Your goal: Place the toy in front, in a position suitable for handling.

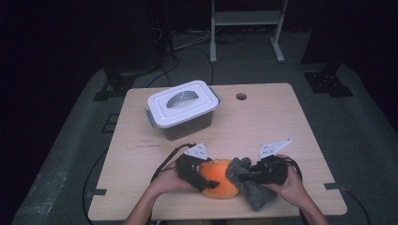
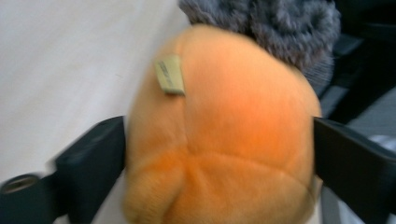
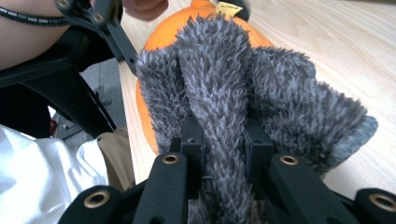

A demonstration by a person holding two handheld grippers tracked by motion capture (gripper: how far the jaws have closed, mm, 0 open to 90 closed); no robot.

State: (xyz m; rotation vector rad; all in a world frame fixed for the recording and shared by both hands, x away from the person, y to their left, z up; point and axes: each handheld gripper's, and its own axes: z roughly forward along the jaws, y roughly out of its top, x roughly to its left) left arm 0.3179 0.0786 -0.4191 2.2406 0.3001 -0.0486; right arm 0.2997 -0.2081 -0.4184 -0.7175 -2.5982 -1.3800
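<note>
Working the grey fuzzy cloth [image 1: 248, 185] against the orange plush ball [image 1: 219, 178] at the near edge of the table [image 1: 263, 117] looks like the step in hand: the right gripper [image 3: 219, 140] pinches a fold of the cloth tight, while the left gripper [image 2: 219, 154] stands spread around the ball. Its pads seem to flank the ball rather than squeeze it, though blur makes that hard to judge. Next, the left jaws probably need a firm hold so the cloth can be pulled over the ball or peeled off it.

Wood table [image 1: 281, 122] w/ lidded bin [image 1: 182, 110], orange plush [image 1: 219, 178]
</note>
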